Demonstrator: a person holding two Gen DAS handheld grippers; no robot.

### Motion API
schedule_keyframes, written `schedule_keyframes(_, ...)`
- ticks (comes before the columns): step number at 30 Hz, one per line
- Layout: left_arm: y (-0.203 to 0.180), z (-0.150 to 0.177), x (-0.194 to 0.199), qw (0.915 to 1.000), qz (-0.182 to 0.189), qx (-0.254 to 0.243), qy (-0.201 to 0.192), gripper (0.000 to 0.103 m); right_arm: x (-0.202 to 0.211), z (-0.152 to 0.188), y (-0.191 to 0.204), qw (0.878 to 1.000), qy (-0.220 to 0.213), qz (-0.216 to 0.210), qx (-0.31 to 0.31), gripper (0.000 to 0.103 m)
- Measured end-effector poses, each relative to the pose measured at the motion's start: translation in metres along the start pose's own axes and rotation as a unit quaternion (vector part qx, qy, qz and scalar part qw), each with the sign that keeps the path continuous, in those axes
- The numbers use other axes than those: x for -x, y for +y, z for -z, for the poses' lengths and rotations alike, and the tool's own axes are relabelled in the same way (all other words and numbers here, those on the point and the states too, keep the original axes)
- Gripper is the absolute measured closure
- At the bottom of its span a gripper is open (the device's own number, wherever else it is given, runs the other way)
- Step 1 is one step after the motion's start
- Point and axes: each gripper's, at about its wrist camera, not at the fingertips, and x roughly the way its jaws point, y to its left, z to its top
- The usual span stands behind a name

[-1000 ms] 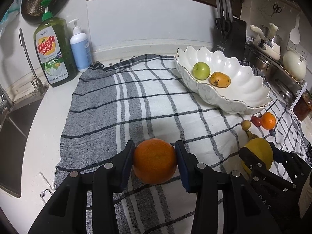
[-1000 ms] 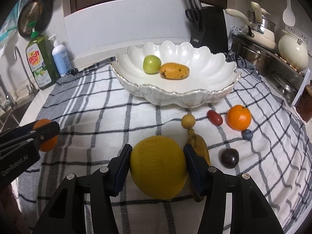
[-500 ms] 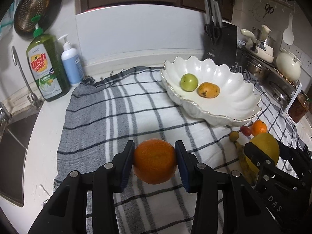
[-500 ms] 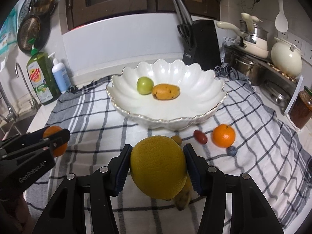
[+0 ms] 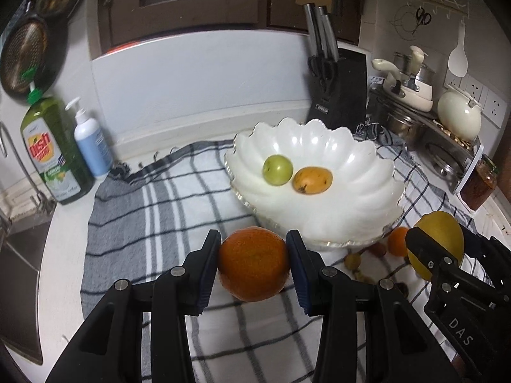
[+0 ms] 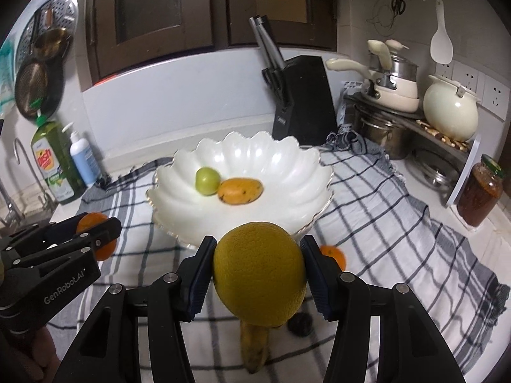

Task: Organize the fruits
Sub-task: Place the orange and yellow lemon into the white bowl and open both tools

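My left gripper (image 5: 254, 265) is shut on an orange (image 5: 254, 263) and holds it above the checked cloth, just short of the white scalloped bowl (image 5: 361, 159). My right gripper (image 6: 258, 274) is shut on a large yellow citrus fruit (image 6: 258, 271), held above the cloth in front of the bowl (image 6: 287, 166). The bowl holds a green fruit (image 6: 207, 181) and a yellow-orange mango (image 6: 240, 190). A small orange (image 6: 333, 253), a banana (image 6: 254, 348) and a dark plum (image 6: 300, 324) lie on the cloth below the right gripper.
A knife block (image 6: 301, 102) stands behind the bowl. Pots and a cream kettle (image 6: 450, 111) sit on a rack at right, with a red jar (image 6: 479, 191) by it. Dish soap (image 5: 52, 150) and a pump bottle (image 5: 91, 146) stand at left beside the sink (image 5: 19, 255).
Both grippers have risen off the cloth with their fruits and moved toward the bowl. The small fruits on the cloth now lie lower and partly hidden.
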Motion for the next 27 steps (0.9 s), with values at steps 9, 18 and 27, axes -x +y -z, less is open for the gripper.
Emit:
schedule_keyframes(9, -0.010, -0.028, -0.016, 0.9999, -0.004, -0.010, -0.009, 0.061, -0.016, -0.026, -0.013, 1.000, -0.007, 0.011, -0.003, 0.048)
schedule_keyframes(18, -0.018, -0.052, -0.039, 0.9998, -0.001, -0.019, -0.007, 0.061, -0.034, -0.050, -0.023, 1.000, -0.012, 0.016, -0.008, 0.048)
schedule_keyframes(27, -0.030, -0.057, -0.070, 0.9995, -0.001, -0.032, 0.005, 0.061, -0.061, -0.058, -0.036, 1.000, 0.004, 0.020, -0.021, 0.048)
